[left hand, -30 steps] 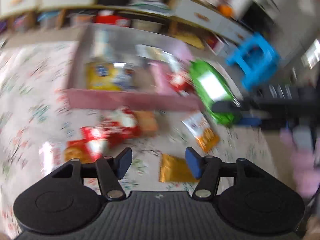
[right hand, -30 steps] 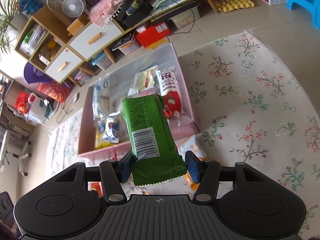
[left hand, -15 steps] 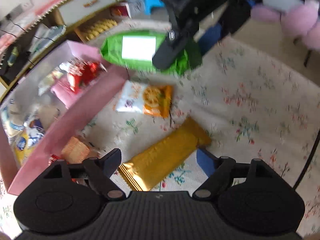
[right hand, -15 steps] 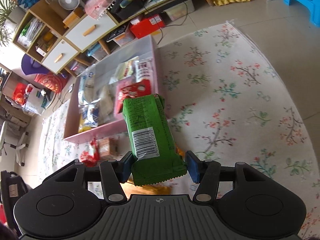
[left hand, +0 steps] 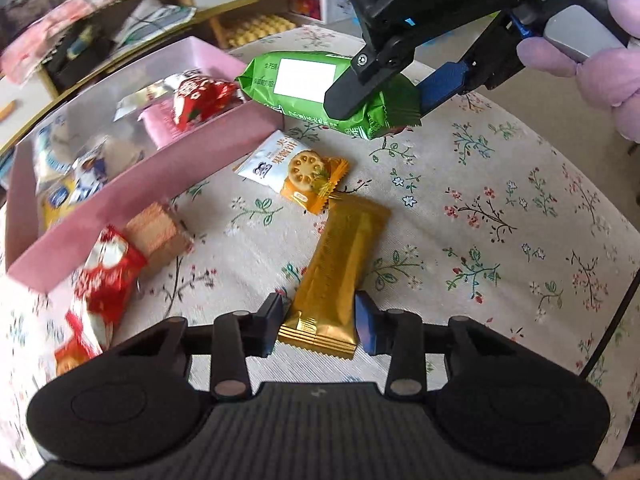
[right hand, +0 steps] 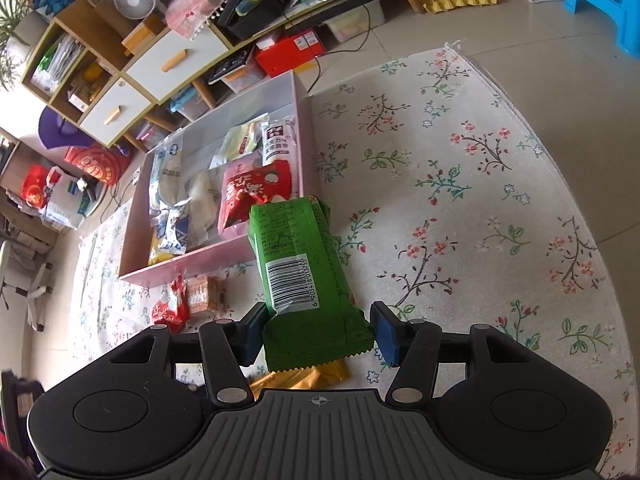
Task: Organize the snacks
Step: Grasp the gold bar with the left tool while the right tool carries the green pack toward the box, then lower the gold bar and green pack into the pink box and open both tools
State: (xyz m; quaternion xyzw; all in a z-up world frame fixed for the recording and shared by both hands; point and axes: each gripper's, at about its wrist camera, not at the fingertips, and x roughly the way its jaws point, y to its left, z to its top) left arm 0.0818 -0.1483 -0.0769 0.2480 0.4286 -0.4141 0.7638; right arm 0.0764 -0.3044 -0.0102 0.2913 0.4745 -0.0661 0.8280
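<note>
Your right tongs [right hand: 318, 334] are clamped on the crimped end of a glossy green packet [right hand: 302, 266], holding it in the air just beside the near right corner of the pink box [right hand: 192, 258]. Your left tongs [left hand: 319, 322] stand open, one finger on each side of the near end of a long, shiny gold bar [left hand: 340, 274] lying flat on the flowered rug [left hand: 520, 216]; whether the fingers touch it is unclear. Half a second ago the bar lay slantwise ahead of the left tongs; now its end sits between them. A white-and-orange biscuit packet [left hand: 296, 168] lies beyond it, near the box.
</note>
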